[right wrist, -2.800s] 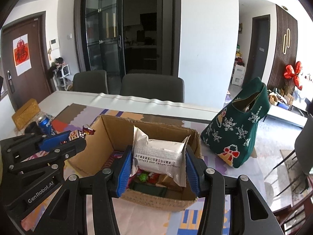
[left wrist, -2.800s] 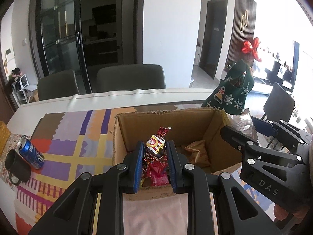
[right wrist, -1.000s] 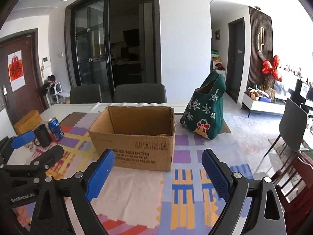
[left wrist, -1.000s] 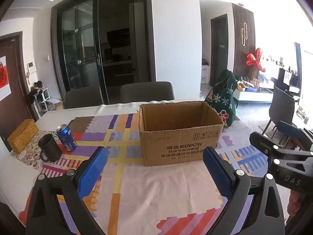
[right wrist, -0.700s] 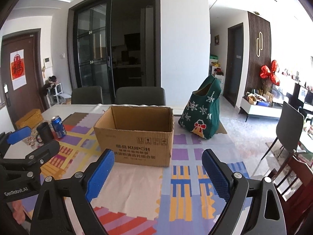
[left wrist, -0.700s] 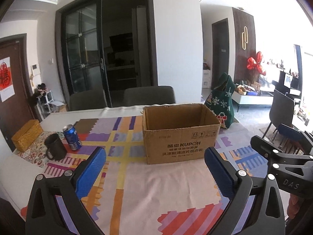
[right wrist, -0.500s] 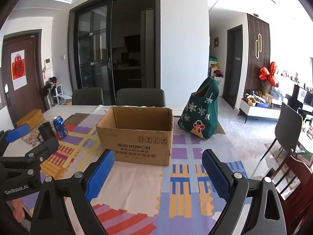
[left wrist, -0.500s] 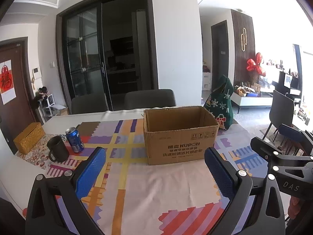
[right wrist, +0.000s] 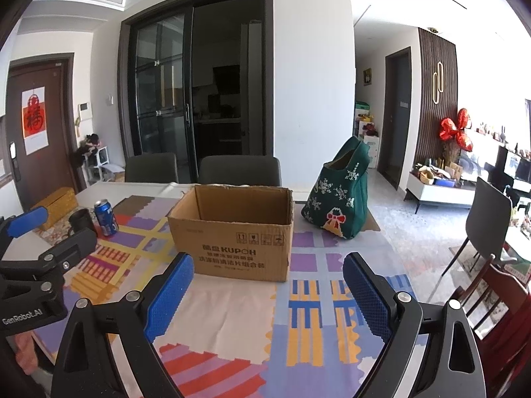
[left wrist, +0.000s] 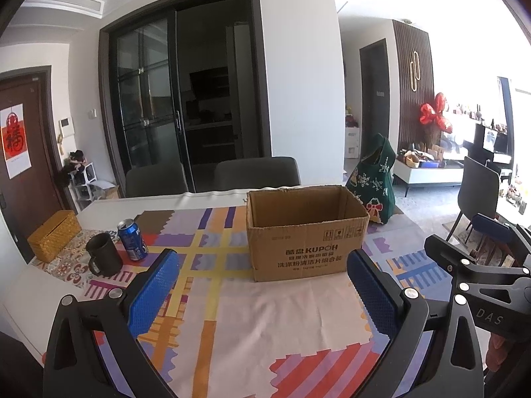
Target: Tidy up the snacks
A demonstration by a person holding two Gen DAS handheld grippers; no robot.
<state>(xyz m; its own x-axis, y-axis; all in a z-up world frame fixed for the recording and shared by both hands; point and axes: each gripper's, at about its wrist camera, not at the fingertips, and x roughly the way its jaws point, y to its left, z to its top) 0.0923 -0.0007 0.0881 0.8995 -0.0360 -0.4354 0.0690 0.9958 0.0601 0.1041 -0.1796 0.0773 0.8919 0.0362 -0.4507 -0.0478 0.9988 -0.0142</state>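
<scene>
Left hand-held gripper: jaws wide apart, nothing between the blue pads, tilted slightly down, held above the near part of the desk. Right hand-held gripper: same, jaws spread wide, empty, blue pads bare, angled slightly down. The two sit side by side at about the same height; each shows at the edge of the other's view, the right one at far right in the left wrist view, the left one at far left in the right.
</scene>
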